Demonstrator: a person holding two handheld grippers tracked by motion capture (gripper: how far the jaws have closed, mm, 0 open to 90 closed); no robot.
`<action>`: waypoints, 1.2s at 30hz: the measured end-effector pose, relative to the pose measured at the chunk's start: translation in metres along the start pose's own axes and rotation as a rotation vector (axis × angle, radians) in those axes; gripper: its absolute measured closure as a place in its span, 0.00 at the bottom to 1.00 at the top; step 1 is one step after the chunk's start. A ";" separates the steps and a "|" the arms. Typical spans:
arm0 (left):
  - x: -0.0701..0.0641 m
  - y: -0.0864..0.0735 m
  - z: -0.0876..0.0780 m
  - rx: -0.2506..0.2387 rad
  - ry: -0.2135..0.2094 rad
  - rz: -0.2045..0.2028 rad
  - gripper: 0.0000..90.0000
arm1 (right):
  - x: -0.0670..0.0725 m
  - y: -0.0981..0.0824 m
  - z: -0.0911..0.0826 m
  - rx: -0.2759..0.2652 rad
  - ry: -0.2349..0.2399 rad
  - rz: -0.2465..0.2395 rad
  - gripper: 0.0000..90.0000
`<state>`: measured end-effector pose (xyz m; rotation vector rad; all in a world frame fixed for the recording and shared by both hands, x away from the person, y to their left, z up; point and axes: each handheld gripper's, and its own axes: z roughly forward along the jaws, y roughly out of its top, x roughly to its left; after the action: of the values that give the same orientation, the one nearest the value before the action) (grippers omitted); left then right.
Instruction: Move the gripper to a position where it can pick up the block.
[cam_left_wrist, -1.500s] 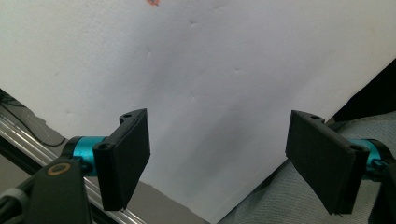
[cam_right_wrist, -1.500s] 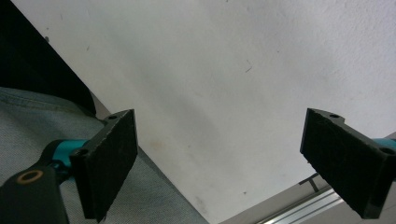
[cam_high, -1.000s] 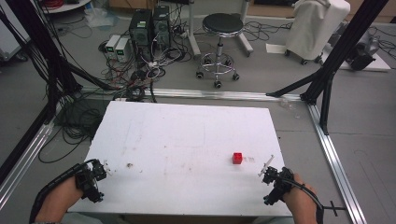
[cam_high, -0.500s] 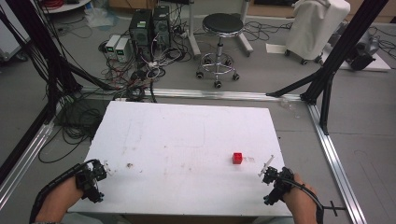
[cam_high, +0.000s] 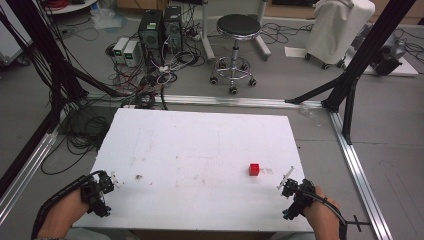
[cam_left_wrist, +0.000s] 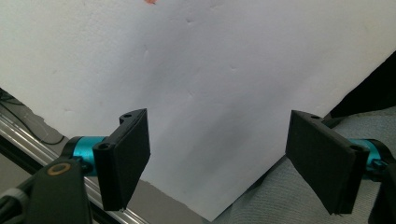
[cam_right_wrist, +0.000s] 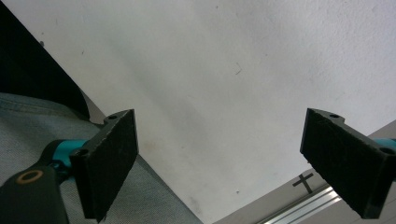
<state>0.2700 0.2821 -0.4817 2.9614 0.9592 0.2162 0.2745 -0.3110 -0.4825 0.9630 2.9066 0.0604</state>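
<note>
Beyond the white table — a black stool, computer towers, tangled cables.

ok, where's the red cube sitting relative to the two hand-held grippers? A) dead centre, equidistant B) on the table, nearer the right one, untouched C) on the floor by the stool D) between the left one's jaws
B: the red cube sits alone on the white table, closer to the right hand-held gripper than to the left hand-held gripper; both stand open and empty.
</note>
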 end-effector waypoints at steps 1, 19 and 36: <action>0.000 0.000 -0.001 0.003 0.000 0.006 0.25 | 0.000 0.000 0.000 -0.001 -0.002 0.001 0.12; 0.003 -0.001 -0.004 -0.002 -0.001 0.002 0.25 | -0.005 -0.003 -0.002 -0.028 -0.011 -0.001 0.12; 0.004 -0.003 -0.005 -0.005 -0.003 -0.005 0.25 | -0.031 0.019 -0.012 -0.026 -0.098 -0.198 0.12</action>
<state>0.2708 0.2874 -0.4761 2.9540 0.9645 0.2141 0.3093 -0.3143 -0.4671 0.6503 2.8851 0.0376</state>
